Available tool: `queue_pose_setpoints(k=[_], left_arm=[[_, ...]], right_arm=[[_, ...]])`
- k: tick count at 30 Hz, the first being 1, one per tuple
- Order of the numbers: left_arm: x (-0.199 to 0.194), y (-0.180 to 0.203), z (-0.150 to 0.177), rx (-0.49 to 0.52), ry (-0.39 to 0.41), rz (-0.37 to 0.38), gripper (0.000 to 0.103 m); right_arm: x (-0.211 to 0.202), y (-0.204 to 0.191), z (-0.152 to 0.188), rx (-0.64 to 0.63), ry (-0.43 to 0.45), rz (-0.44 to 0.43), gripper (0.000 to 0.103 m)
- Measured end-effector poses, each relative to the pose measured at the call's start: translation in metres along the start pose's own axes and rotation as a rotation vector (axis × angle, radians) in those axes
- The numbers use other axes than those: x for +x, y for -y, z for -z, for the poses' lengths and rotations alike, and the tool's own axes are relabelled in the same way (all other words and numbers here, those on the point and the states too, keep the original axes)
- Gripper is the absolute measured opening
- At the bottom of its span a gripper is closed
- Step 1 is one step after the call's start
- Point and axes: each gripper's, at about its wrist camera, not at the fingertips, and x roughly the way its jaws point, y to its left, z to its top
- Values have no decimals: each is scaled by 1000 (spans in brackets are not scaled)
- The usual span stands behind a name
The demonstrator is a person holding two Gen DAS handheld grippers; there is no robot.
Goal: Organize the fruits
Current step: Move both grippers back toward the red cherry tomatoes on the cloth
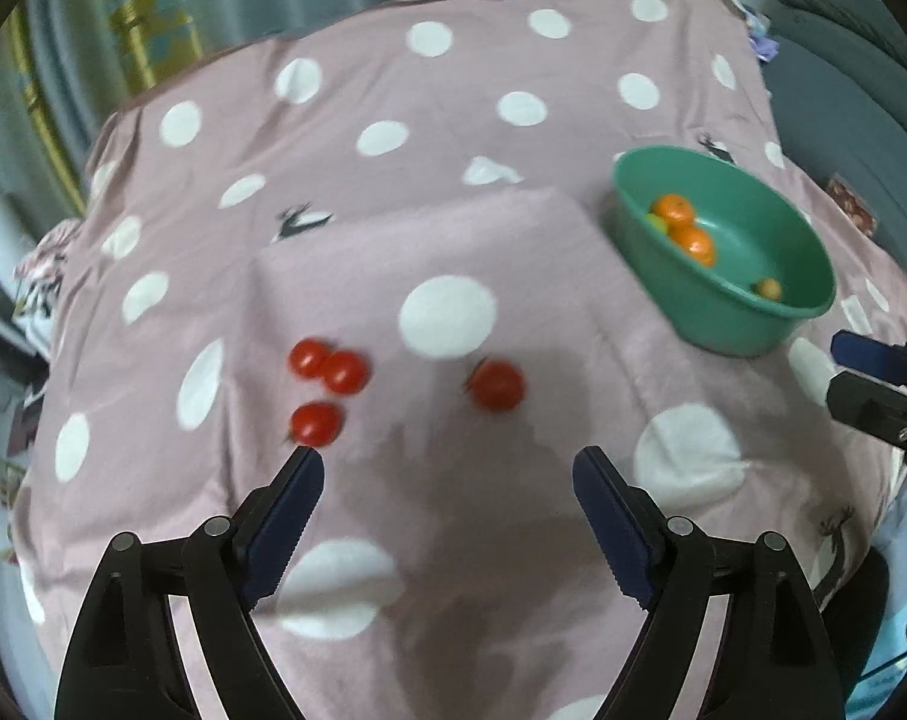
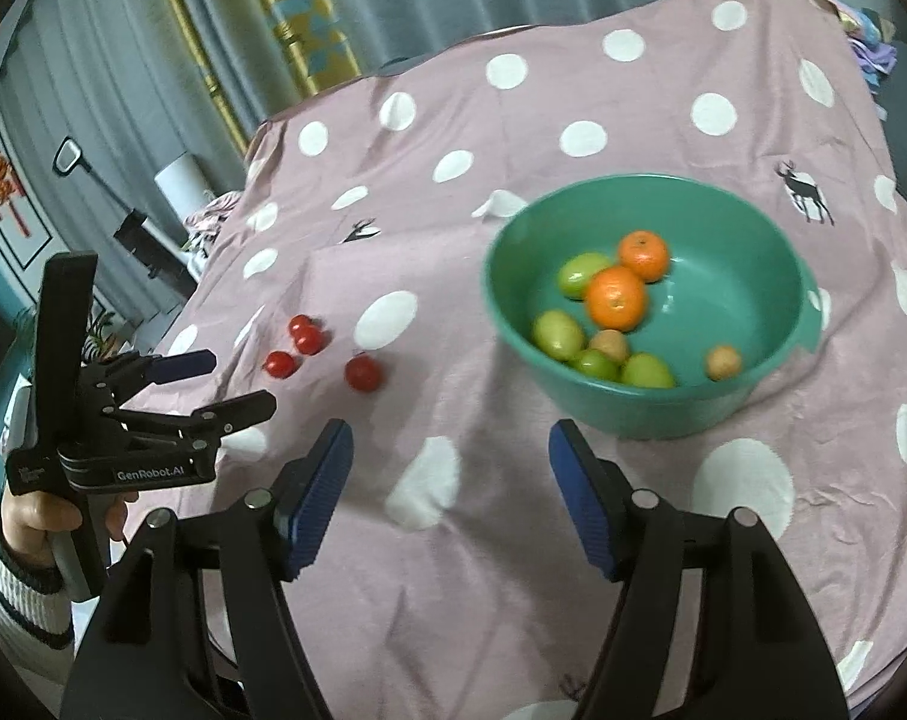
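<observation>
Pink cotton cloth with white polka dots (image 2: 513, 540) covers the work surface. At far left in the right wrist view, a hand (image 2: 33, 519) in a striped cuff holds the left gripper (image 1: 447, 465), fingers spread apart over bare cloth, nothing between them. Ahead of it lie four small red cherry tomatoes (image 1: 324, 387), three clustered and one apart to their right. Right gripper (image 2: 450, 441) likewise stands with blue pads apart and empty. Further right sits a round green plastic basin (image 2: 753, 402) containing two oranges (image 2: 616, 297), several green oval fruits (image 2: 558, 333) and two small yellowish fruits (image 2: 723, 362).
</observation>
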Motion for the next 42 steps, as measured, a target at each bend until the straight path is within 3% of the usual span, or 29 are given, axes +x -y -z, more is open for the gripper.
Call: queue_pose_setpoints(k=[11,18,25,29,42], left_arm=[[-7,-24,26,-57,-19,6,85],[-14,-47,41,-116,4,51,85],[-13,-78,54,-189,-9,43,85],[-15,-91,57,-236,12,85,85],[2,-90,43,-204,35,130,85]], right_arm=[[6,-35,-1,-64,-29,-21,70],[11,-44,1,-83,-51,-23,70],[25,-47,4,-83,-86,-30,70],[37,-53,7,-92,-113,-38,70],[68,-59,7,-105,-171,-36,70]])
